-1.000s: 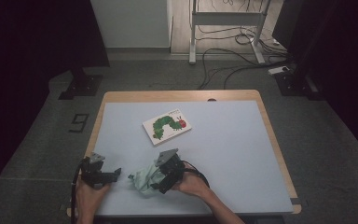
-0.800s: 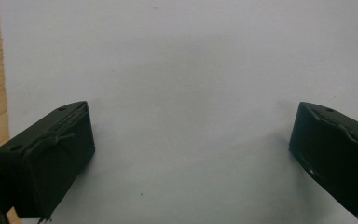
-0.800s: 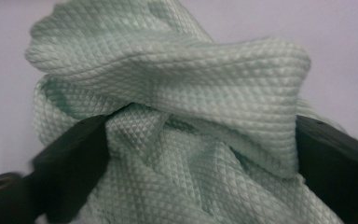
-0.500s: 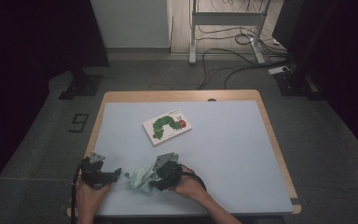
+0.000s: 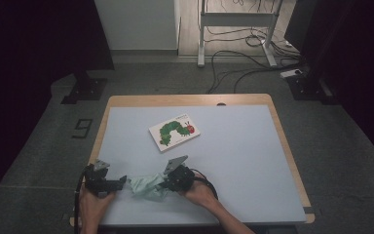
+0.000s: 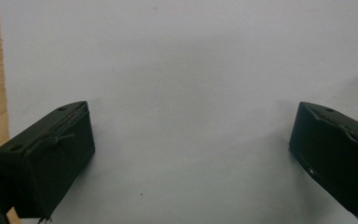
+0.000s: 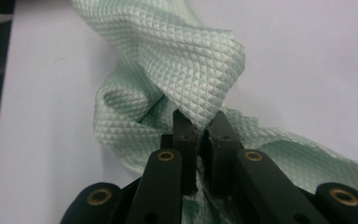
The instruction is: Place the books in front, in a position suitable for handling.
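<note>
- Right gripper (image 7: 200,128): jaws just closed, pinching a fold of the green cloth (image 7: 177,70).
- Cloth: crumpled at the table's (image 5: 243,146) near edge, between both grippers.
- Left gripper (image 6: 191,154): jaws wide apart, nothing held.
- Caterpillar book (image 5: 174,132): mid-table, well apart.

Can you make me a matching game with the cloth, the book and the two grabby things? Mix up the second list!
Things:
1. cloth
2. book
3. left gripper
4. right gripper

States:
A. jaws wide apart over bare table
B. flat on the table, caterpillar on its cover
C. crumpled, pale green
D. jaws pinched on fabric

Pairs: 1-C, 2-B, 3-A, 4-D
</note>
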{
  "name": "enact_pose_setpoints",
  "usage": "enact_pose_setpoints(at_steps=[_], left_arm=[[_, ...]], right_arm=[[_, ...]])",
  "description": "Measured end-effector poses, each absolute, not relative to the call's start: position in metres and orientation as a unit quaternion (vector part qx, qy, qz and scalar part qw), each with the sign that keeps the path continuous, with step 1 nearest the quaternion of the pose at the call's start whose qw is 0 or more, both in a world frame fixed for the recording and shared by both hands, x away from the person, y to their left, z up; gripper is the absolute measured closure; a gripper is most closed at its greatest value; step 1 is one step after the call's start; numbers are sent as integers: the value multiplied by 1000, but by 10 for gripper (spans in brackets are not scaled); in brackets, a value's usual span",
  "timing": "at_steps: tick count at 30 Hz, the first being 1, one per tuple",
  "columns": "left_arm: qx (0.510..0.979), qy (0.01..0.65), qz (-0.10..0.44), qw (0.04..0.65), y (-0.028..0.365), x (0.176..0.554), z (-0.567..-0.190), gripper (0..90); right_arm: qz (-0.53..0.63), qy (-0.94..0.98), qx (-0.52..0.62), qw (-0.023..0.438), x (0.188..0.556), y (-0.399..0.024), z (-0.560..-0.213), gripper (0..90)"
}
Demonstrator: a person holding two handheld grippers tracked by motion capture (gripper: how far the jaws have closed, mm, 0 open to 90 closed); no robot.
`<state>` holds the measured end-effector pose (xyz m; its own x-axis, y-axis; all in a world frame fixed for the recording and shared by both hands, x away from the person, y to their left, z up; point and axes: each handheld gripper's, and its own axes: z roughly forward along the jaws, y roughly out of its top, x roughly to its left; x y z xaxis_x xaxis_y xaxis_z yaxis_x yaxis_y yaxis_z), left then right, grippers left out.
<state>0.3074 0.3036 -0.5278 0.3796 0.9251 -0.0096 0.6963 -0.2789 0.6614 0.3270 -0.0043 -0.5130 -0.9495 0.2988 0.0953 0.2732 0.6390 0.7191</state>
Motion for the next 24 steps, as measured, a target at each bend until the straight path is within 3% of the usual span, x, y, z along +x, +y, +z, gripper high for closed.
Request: enact_pose_setpoints(at_steps=[24], left_arm=[[777, 522, 193, 296, 304, 307, -528, 0]], right_arm=[[418, 886, 196, 51, 337, -56, -474, 830]])
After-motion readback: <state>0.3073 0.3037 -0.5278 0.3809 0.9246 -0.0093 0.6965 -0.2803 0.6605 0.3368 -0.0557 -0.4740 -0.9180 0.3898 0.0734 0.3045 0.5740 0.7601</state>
